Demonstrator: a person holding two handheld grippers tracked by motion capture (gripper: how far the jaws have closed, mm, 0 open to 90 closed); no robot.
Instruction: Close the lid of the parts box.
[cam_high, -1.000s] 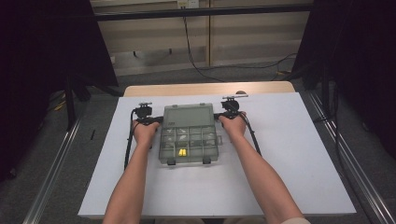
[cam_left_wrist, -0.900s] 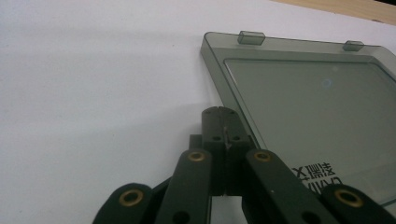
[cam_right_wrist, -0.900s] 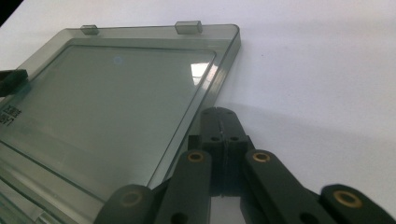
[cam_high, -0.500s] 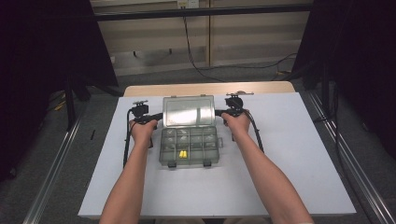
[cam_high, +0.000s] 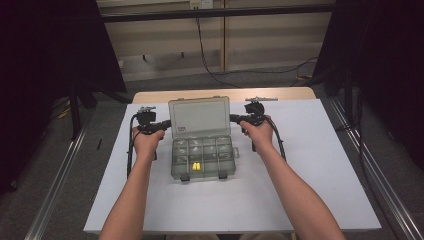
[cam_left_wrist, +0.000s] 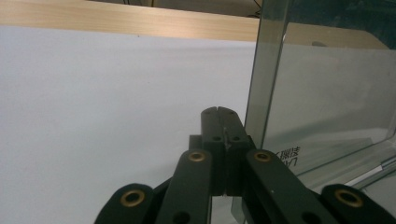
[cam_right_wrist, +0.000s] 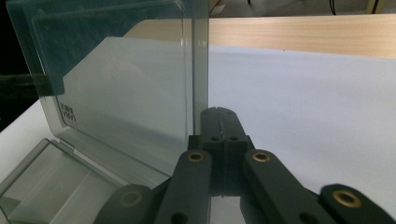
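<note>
1. Dark room all around, with one white table top (cam_high: 310, 175) in the middle and a strip of bare wood at its far edge.
2. One clear plastic box (cam_high: 202, 157) on the white top, with many small cups inside, set in two rows.
3. Two small yellow things (cam_high: 196, 166) side by side in one cup of the near row.
4. Two dark latches on the near side of the box.
5. One clear lid (cam_high: 200, 117), flipped up and standing almost straight, joined to the far edge of the box.
6. Two hands, two claws, one on each side of the lid.
7. Left gripper (cam_high: 162, 125) in the left hand (cam_high: 146, 141), jaws pressed tight together with nothing between them.
8. Lid edge (cam_left_wrist: 268, 70) just beside those jaws, on their right in the left gripper view; touching or not, cannot tell.
9. Right gripper (cam_high: 239, 119) in the right hand (cam_high: 257, 133), jaws also pressed tight together and holding nothing.
10. Lid edge (cam_right_wrist: 200, 60) just beside those jaws too, on their left in the right gripper view; touching or not, cannot tell.
11. Box between the two claws, a bit nearer to the person than their tips.
</note>
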